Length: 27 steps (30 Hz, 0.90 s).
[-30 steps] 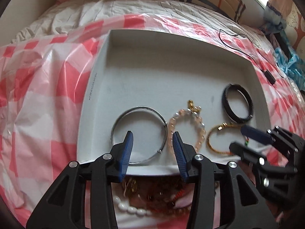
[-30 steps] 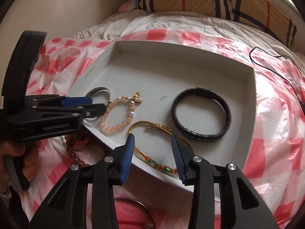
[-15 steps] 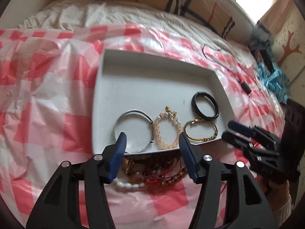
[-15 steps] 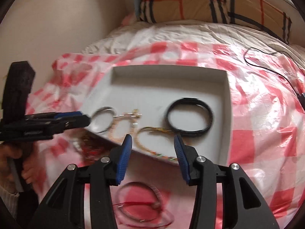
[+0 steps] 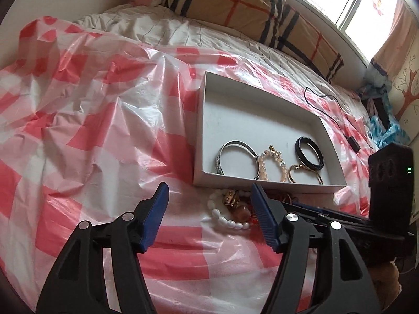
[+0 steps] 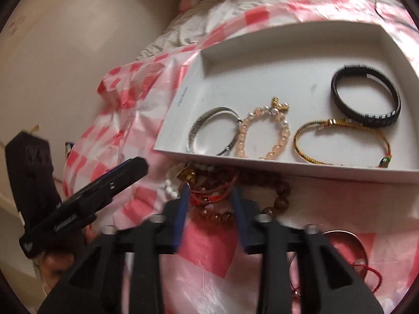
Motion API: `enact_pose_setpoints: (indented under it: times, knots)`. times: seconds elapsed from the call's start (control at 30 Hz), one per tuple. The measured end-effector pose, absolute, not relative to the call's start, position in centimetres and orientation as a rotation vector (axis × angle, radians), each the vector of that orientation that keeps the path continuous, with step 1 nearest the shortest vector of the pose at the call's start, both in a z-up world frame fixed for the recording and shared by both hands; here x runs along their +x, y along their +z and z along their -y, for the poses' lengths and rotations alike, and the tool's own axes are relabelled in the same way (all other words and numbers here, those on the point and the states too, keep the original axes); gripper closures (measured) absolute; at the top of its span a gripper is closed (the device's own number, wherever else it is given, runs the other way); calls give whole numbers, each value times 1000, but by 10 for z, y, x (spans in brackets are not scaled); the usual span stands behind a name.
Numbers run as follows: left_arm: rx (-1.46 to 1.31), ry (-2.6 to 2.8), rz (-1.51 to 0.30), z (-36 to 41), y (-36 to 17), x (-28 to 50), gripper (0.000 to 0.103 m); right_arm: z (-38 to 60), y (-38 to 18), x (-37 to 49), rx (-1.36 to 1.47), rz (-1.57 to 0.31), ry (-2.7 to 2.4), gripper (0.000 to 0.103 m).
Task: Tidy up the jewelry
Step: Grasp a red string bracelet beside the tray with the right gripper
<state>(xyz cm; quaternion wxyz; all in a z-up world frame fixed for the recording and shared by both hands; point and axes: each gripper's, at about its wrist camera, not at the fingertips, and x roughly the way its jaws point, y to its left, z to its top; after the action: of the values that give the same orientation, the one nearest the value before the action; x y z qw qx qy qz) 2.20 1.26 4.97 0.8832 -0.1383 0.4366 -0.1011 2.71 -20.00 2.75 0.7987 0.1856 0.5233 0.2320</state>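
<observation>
A white tray [image 5: 204, 130] [image 6: 183, 96] lies on the checked plastic sheet. In it lie a silver bangle [image 6: 213, 130], a pink bead bracelet [image 6: 264, 133], a gold cord bracelet [image 6: 340, 141] and a black bracelet [image 6: 366, 102]. A tangled pile of bead bracelets [image 6: 212, 191] [image 5: 233, 209] lies on the sheet just in front of the tray. My right gripper [image 6: 210, 196] is open, with its jaws either side of the pile. My left gripper [image 5: 209, 206] is open and empty, left of the pile and pulled back from it.
A red-string bangle [image 6: 348, 251] lies on the sheet at the right. A black cable [image 5: 330, 110] runs behind the tray. Pillows [image 5: 235, 7] and a wall stand at the back. Crumpled red and white plastic sheet [image 5: 78, 104] covers the bed to the left.
Both grippers pulled back from the tray. The right gripper then dropped toward the bracelet pile in front of the tray. The left gripper moved away to the left.
</observation>
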Motion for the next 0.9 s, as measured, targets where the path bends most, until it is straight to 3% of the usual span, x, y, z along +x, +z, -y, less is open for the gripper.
enact_pose_setpoints:
  times: [0.07, 0.47, 0.8, 0.87, 0.9]
  knots:
    - [-295, -205, -907, -15, 49, 21, 40, 203, 27, 27, 415, -1123, 479, 100]
    - [-203, -239, -878, 2, 55, 13, 38, 296, 76, -61, 556, -869, 418, 100]
    - [74, -415, -860, 67, 51, -2, 38, 368, 58, -89, 794, -772, 300, 100]
    - [85, -408, -870, 68, 47, 3, 41, 367, 58, -88, 808, -761, 308, 100]
    - [88, -410, -877, 68, 45, 6, 48, 368, 59, -89, 807, -759, 314, 100]
